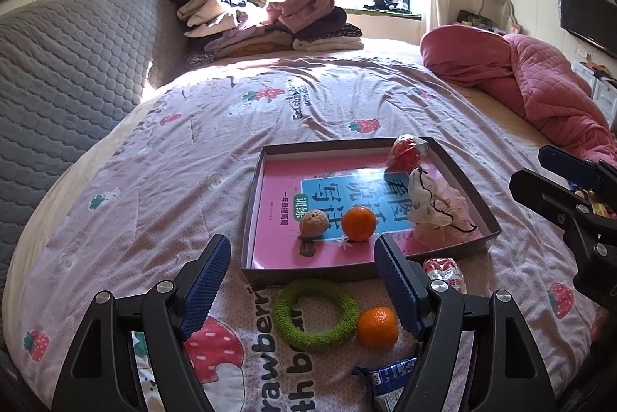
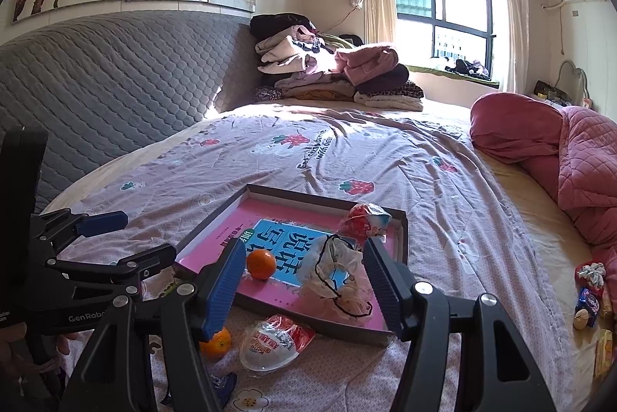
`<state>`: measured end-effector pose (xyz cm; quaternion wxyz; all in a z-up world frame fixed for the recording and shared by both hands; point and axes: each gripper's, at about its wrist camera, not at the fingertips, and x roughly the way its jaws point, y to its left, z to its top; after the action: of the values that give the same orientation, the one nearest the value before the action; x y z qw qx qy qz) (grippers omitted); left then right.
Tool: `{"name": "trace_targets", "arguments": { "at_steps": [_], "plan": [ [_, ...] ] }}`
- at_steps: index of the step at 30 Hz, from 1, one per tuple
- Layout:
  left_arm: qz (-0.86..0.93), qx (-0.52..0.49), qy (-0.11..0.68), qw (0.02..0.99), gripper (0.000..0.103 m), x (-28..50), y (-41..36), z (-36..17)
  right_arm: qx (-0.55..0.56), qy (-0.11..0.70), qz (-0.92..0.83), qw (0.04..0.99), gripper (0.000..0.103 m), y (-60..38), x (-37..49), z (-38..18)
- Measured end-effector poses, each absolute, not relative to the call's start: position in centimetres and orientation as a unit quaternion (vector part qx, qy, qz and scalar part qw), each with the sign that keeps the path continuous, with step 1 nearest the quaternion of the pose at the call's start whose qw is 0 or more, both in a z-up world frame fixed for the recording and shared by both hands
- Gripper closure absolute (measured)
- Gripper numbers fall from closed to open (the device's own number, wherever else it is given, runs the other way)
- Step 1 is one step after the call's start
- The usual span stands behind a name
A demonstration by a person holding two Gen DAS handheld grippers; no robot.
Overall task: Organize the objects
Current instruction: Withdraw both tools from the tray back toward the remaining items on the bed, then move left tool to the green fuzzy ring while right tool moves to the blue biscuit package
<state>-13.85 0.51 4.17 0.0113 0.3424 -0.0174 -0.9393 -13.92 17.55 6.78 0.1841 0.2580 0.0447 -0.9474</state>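
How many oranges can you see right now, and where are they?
2. One orange sits inside the shallow box, on the pink book beside the walnut. The other orange lies on the bedspread outside the box, next to the green ring. More could be hidden.

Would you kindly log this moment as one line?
left gripper: open, empty | right gripper: open, empty | tray: tangerine, walnut | bedspread: green ring
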Motion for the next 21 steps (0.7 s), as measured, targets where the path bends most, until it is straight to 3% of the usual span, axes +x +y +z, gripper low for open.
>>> {"name": "trace_targets", "arguments": {
  "at_steps": [21],
  "plan": [
    [-0.936, 0.352, -0.016, 0.019, 0.025, -11.7, -1.3, 2.8, 0.260, 0.042, -0.944, 0.196, 0.040, 16.4, -10.2, 6.8]
  ]
}}
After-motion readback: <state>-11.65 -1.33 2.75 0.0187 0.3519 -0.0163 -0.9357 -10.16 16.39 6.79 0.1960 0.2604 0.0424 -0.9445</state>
